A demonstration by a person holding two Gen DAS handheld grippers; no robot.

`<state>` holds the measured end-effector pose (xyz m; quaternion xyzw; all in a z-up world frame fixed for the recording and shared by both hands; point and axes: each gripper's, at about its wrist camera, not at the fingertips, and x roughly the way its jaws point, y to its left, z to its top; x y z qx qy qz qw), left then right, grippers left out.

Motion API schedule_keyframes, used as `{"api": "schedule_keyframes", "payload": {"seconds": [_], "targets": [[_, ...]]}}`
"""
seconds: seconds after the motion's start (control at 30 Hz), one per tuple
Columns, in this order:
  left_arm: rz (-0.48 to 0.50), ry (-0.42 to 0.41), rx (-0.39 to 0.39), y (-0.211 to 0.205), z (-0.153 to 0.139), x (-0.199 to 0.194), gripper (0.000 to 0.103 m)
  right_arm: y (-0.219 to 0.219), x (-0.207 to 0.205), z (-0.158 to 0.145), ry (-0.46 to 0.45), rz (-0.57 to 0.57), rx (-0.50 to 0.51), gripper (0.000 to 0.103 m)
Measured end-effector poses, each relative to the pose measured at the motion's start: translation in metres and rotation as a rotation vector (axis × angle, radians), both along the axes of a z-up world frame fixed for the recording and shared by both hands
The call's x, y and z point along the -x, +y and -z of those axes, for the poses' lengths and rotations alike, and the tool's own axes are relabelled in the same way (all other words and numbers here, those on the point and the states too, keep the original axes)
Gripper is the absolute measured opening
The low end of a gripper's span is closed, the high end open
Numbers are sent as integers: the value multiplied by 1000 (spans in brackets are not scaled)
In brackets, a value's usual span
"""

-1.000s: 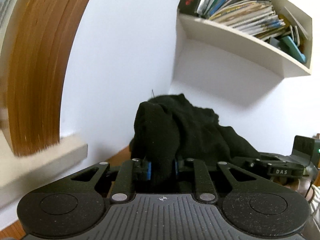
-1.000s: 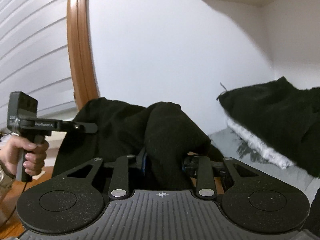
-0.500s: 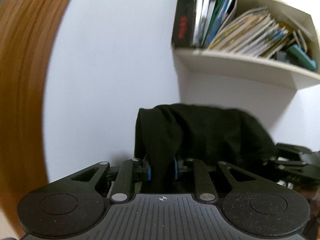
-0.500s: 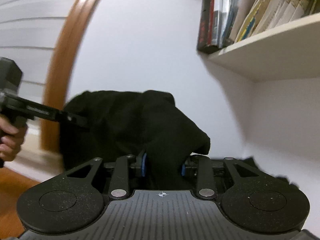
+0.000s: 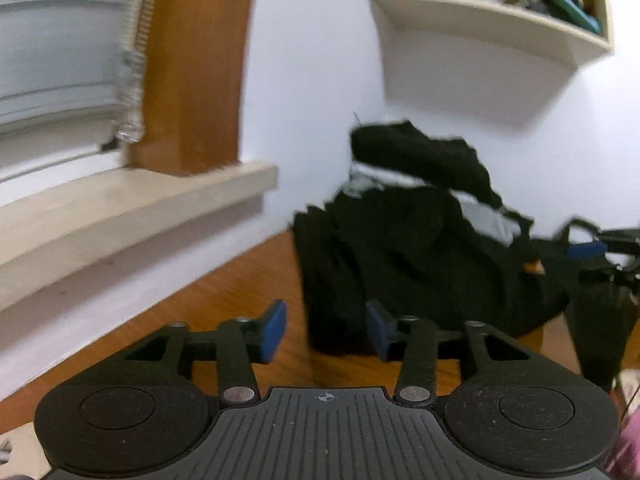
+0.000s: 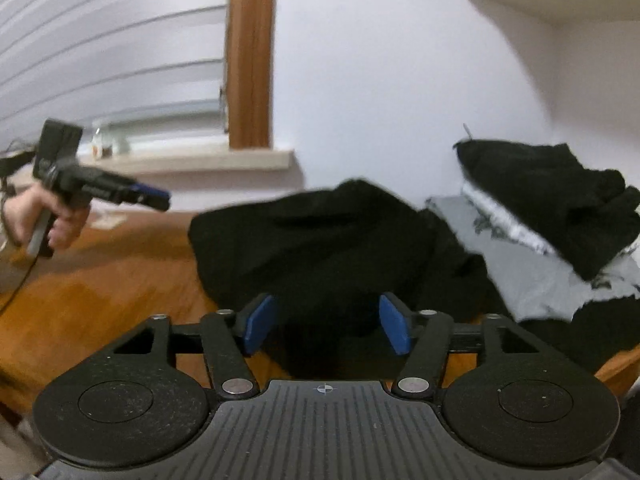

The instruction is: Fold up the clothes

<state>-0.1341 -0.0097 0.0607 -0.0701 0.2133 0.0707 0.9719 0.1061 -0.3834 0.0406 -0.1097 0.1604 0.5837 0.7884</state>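
Here both tongs, left [image 5: 326, 330] and right [image 6: 326, 324], stand spread and empty above the wooden worktop [image 6: 100, 292]. The black garment [image 6: 320, 248] lies crumpled there, beside a clothes pile [image 6: 552, 216]. No writing is legible; books on the shelf [image 5: 492, 20] are blurred.

Home: bookshelf [image 5: 492, 20], window blind [image 6: 108, 52].

soft even indoor light, motion blur throughout, strong fisheye warp at edges
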Motion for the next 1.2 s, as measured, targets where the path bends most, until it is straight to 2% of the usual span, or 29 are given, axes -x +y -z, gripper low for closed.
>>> {"api": "schedule_keyframes", "payload": {"seconds": [0.03,0.1,0.17,0.23,0.27,0.3,0.33,0.43,0.47,0.5,0.57,0.67,0.7,0.8,0.93,1.0,1.2], "targets": [[-13,-8,11,2,-3,-1,55,4,0,-3,5,8,-8,61],[-30,-36,55,9,-1,-6,67,15,-3,0,26,17,9,60],[-32,-32,116,16,4,-20,67,26,-6,8,51,22,44,60],[-11,-9,136,13,14,-35,67,37,-10,16,77,27,79,60],[0,3,144,12,18,-42,61,43,-12,20,90,29,96,60],[10,33,143,11,24,-47,25,48,-13,24,102,32,113,58],[20,67,139,10,29,-53,18,50,-14,29,111,28,131,54],[21,86,151,17,35,-51,17,33,-14,41,149,-16,146,54],[-3,82,139,19,32,-48,11,29,-13,41,155,-27,157,54],[-32,77,124,21,29,-46,0,26,-11,42,142,-41,170,54],[-78,68,95,25,24,-41,1,22,-10,41,133,-58,186,54],[-76,55,107,32,13,-43,5,16,-10,38,130,-71,198,53],[-73,51,97,31,9,-47,14,15,-12,34,123,-69,191,54],[-51,42,68,23,-1,-65,33,12,-20,25,117,-46,165,54],[-5,54,38,9,-6,-105,48,24,-47,14,119,15,116,55],[26,64,28,3,-8,-128,59,32,-63,8,122,48,90,55],[77,131,-6,-1,1,-205,69,77,-123,10,190,101,40,58]]}}
